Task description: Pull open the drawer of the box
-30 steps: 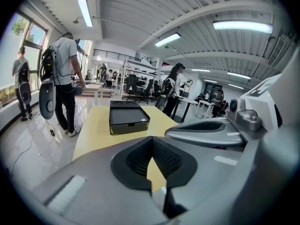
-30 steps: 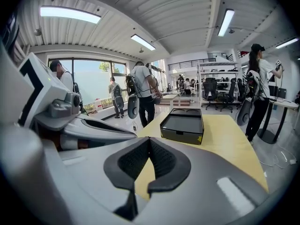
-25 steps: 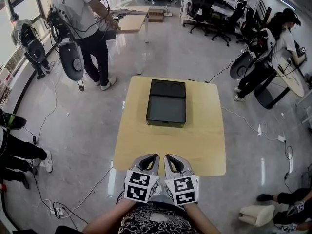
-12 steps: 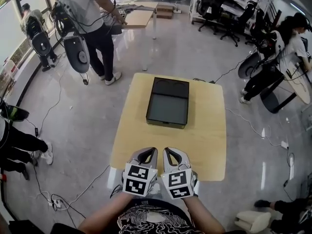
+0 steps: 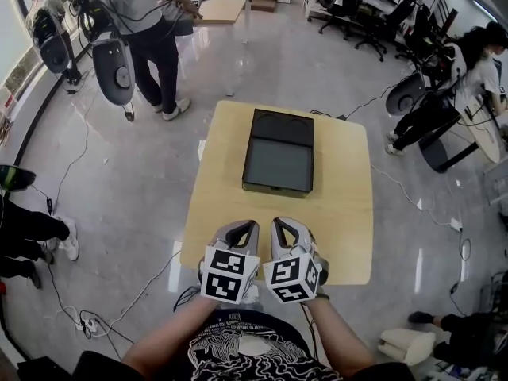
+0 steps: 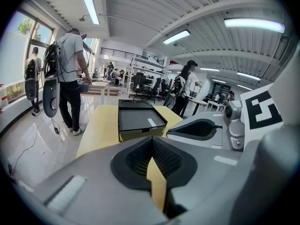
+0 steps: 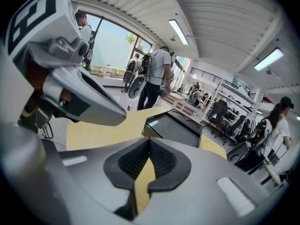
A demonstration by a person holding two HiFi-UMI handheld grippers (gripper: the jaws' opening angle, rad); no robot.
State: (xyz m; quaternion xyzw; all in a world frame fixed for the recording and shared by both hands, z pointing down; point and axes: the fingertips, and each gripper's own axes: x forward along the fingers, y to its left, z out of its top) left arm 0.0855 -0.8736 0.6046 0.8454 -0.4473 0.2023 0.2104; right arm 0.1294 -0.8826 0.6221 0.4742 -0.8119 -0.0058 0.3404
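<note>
The flat black rectangular box lies on the pale wooden worktop, in the upper middle of the head view and toward the worktop's far edge; its long side runs away from the person, and its lid shows a large shallow panel with a narrower strip beyond it; whether the drawer stands out at all cannot be told.

The left hand-held gripper and the right hand-held gripper sit side by side in the lower middle of that view, over the worktop's near edge, well apart from the box and pointed toward it; their marker cubes nearly touch.

In the left gripper view the left hand-held gripper has its jaws pressed together, tips meeting with nothing held; the box shows just above them in the middle of the frame, on the worktop.

In the right gripper view the right hand-held gripper is likewise pressed together and empty; the box sits right of centre on the worktop.

A person in a grey shirt and dark trousers stands on the glossy grey floor at the upper left of the head view.
</note>
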